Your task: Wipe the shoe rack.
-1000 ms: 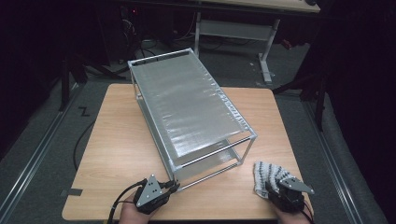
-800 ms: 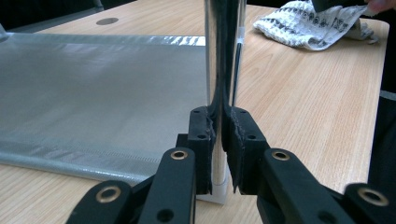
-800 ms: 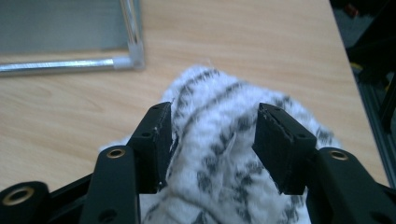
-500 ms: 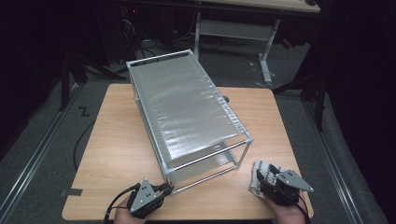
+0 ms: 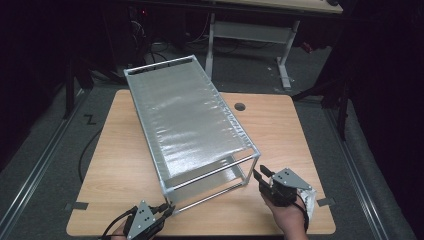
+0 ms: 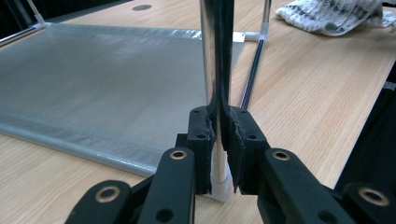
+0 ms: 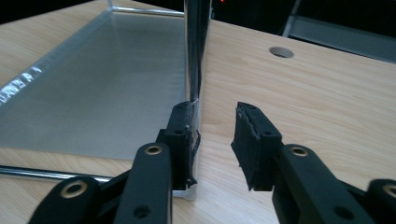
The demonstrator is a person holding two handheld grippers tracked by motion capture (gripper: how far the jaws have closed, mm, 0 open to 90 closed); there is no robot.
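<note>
Chrome tubing and ribbed translucent sheet made up the rack (image 5: 192, 127), which stood slantwise across the wooden tabletop (image 5: 300, 135). My left hand-held gripper (image 6: 219, 140) pinched its near-left corner post. My right hand-held gripper (image 7: 212, 140), jaws just closing, had one pad against the near-right post. A patterned cloth (image 6: 334, 16) lay crumpled, its print unreadable.

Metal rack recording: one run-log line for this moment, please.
left gripper: shut on rack post | right gripper: open beside other post | cloth: on table
</note>
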